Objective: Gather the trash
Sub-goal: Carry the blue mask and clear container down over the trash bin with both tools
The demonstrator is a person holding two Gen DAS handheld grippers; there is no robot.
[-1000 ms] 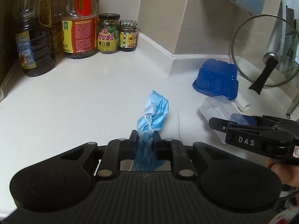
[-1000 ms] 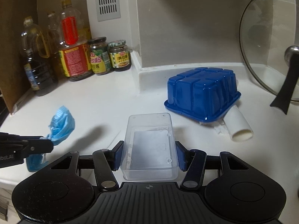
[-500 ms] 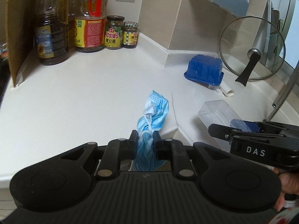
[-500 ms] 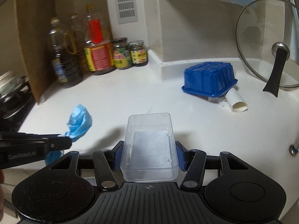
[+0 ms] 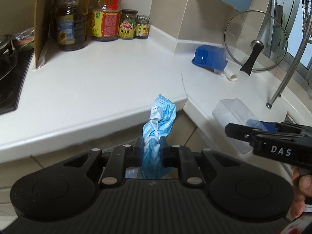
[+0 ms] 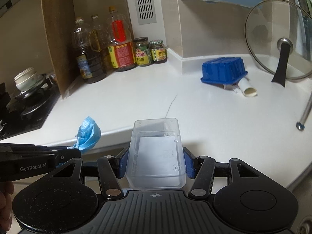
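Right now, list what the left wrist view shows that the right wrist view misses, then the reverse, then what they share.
Left wrist only: the left gripper seen head-on, clamping the blue face mask.
Right wrist only: stacked bowls on the stove, and the right gripper squeezing the clear plastic box.
Shared: mask, box, blue tray, glass lid, oil bottles, jars.

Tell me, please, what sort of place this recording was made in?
A home kitchen, most likely. A gas stove sits at the left end of a white counter, oil bottles and sauce jars line the back corner, and a glass pot lid leans against the wall.
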